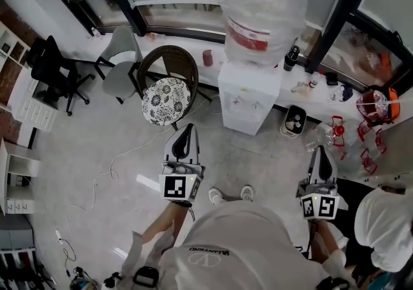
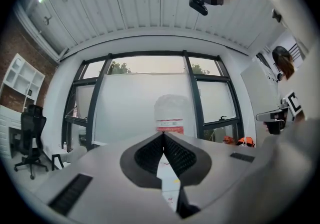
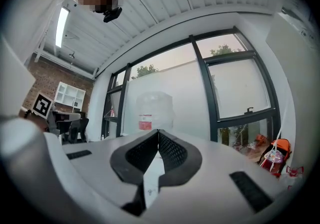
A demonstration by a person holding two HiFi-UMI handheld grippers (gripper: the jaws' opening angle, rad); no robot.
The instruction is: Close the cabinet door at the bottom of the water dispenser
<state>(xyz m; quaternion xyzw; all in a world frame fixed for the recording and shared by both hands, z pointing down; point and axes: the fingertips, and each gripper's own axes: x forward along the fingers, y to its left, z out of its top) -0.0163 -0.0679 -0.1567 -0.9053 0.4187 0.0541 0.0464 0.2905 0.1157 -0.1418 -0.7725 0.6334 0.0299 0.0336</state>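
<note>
White water dispenser [image 1: 248,92] stands upright by the far window, front facing the person.
Left gripper [image 1: 188,128] and right gripper [image 1: 321,150], both pinched shut on nothing, are held level, well apart from it, probably just standing clear; its bottom cabinet door [image 1: 241,119] looks flush, uncertainly.

Left claw [image 2: 163,134], tips together and empty, water bottle [image 2: 171,113] and windows [image 2: 125,101] behind.
</note>
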